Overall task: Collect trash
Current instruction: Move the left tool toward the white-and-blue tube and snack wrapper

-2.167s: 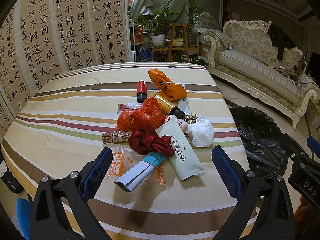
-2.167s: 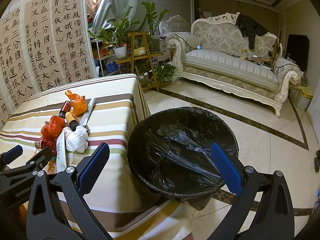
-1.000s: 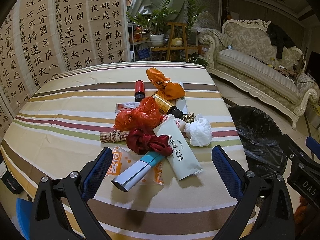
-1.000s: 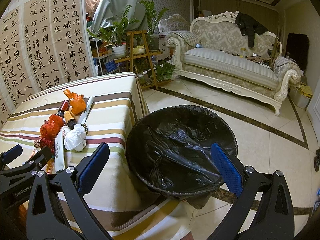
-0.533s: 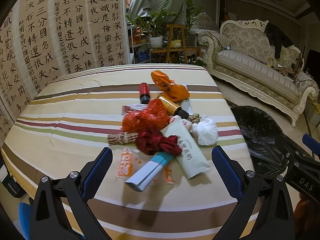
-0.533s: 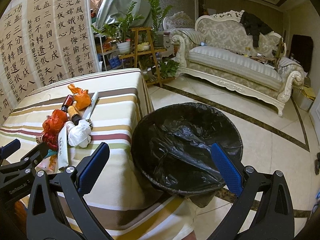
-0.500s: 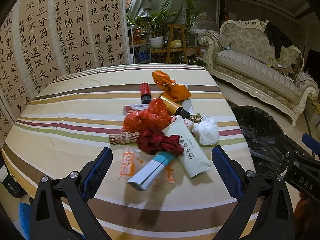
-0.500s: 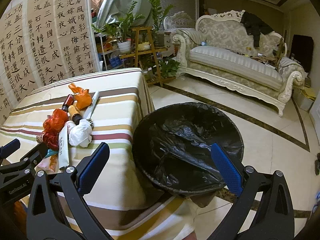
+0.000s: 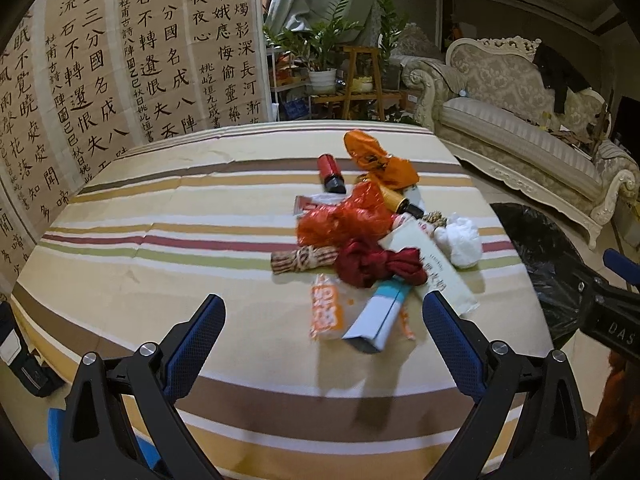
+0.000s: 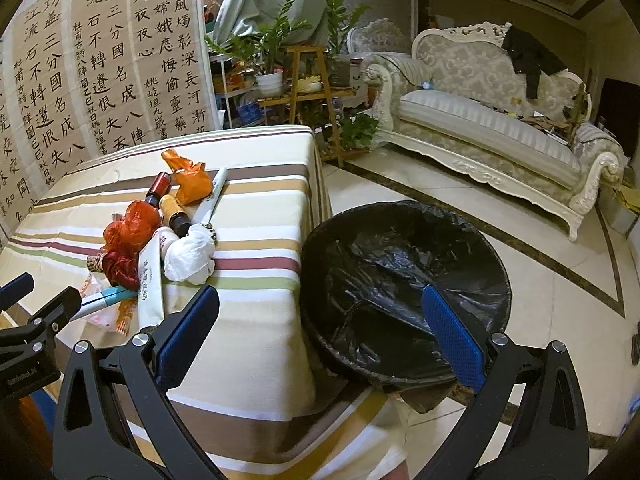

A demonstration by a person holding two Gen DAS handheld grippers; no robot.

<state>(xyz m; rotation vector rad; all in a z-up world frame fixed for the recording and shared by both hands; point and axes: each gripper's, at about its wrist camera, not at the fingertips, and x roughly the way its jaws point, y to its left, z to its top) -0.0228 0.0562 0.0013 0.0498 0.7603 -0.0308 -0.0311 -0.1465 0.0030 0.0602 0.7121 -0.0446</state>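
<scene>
A heap of trash lies on the striped tablecloth (image 9: 160, 208): an orange bag (image 9: 380, 164), a red bottle (image 9: 330, 174), a red plastic bag (image 9: 344, 220), a dark red cloth (image 9: 376, 266), a white wad (image 9: 460, 240), a pale carton (image 9: 436, 270), a blue-white box (image 9: 380, 316) and a snack wrapper (image 9: 326, 312). My left gripper (image 9: 322, 338) is open and empty, just short of the heap. My right gripper (image 10: 320, 330) is open and empty, above the black-lined bin (image 10: 404, 288) by the table's right edge. The heap also shows in the right wrist view (image 10: 160, 232).
A calligraphy screen (image 9: 120, 60) stands behind the table. Potted plants on a wooden stand (image 10: 308, 76) and a cream sofa (image 10: 492, 120) lie beyond. Tiled floor (image 10: 560, 280) surrounds the bin. A bundle of twine (image 9: 300, 260) lies left of the heap.
My left gripper has shifted left, so the heap now sits to the right in its view. My right gripper has swung slightly left toward the table. Both stay open.
</scene>
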